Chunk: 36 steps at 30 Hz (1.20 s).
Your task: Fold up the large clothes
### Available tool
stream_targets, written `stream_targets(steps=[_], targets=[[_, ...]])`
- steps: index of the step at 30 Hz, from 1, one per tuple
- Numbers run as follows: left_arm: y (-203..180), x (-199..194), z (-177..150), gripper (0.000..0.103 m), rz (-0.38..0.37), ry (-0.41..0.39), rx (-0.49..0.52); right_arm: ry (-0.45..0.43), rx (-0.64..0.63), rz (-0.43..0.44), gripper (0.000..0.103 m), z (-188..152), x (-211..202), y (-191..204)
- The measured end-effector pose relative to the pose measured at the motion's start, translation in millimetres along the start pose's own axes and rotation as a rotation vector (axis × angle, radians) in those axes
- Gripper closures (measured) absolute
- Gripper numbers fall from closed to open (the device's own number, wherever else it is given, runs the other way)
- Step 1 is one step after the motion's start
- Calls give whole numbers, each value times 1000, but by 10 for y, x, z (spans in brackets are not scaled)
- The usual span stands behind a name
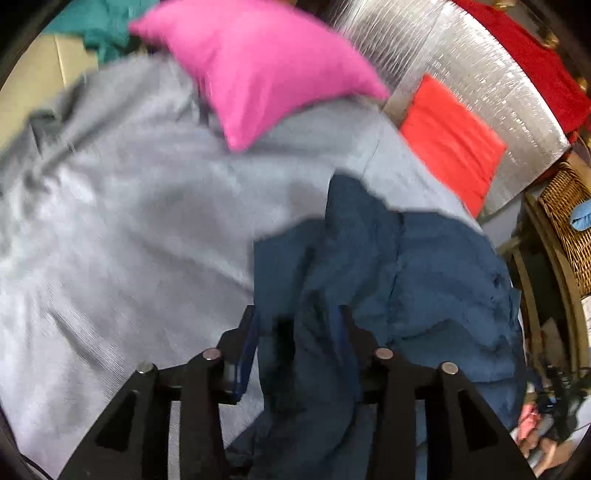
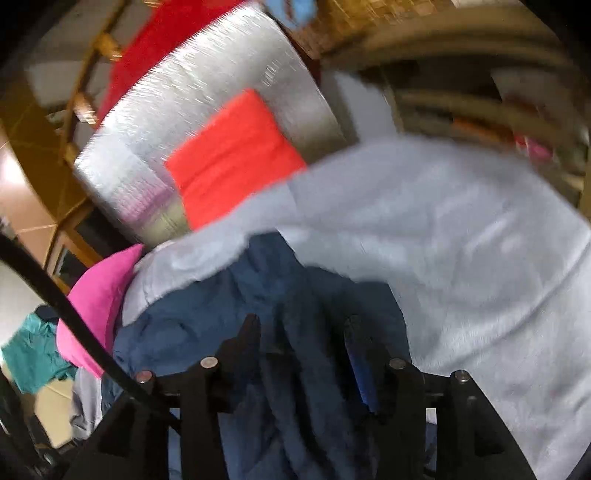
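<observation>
A dark blue garment hangs bunched over the light grey bed cover. My left gripper is shut on a fold of the blue garment, which runs down between its fingers. In the right wrist view my right gripper is shut on another fold of the same blue garment, held above the grey cover. Both views are blurred by motion.
A pink pillow and a folded orange-red cloth lie at the head of the bed on a silver mat. A teal garment lies far left. A wicker basket stands at the right.
</observation>
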<state>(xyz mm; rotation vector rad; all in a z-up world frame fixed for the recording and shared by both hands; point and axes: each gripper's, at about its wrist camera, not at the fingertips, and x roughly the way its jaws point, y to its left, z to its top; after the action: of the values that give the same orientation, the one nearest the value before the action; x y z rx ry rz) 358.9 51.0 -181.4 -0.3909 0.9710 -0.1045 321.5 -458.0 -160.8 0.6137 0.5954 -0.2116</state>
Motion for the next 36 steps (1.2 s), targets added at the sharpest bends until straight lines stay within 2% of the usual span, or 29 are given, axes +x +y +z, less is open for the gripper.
stream_targets(steps=[2, 4, 5, 8, 10, 12, 14, 18, 21, 25, 28, 32, 36], targets=[[-97, -129, 30, 59, -7, -59, 52, -2, -62, 42, 52, 1, -70, 143], [-199, -203, 11, 52, -25, -98, 106, 42, -110, 70, 58, -54, -21, 253], [-207, -219, -8, 45, -35, -98, 124, 68, -125, 81, 60, -101, 14, 318], [-367, -98, -133, 41, -39, -26, 203, 161, -150, 81, 60, -240, 186, 416], [-437, 182, -230, 40, 43, 87, 262, 250, -164, 27, 61, -361, 434, 415], [-454, 337, -254, 40, 81, 114, 284, 263, -188, 8, 61, -420, 520, 405], [-467, 302, -238, 39, 112, 102, 286, 266, -197, -11, 61, -396, 506, 442], [-426, 191, -178, 39, 75, 61, 234, 243, -199, 21, 59, -331, 400, 617], [-386, 104, -121, 39, 54, 35, 190, 224, -247, 51, 59, -307, 320, 928], [-376, 39, -74, 39, 83, 18, 198, 286, -309, 66, 59, -276, 592, 1466], [-321, -3, -43, 39, 123, 5, 206, 373, -300, 50, 59, -296, 1063, 1714], [-132, 78, 82, 39, 134, 11, 168, 462, -249, -31, 57, -356, 1672, 1612], [-43, 92, 92, 39, 133, 33, 142, 487, -133, 25, 57, -268, 1680, 1384]])
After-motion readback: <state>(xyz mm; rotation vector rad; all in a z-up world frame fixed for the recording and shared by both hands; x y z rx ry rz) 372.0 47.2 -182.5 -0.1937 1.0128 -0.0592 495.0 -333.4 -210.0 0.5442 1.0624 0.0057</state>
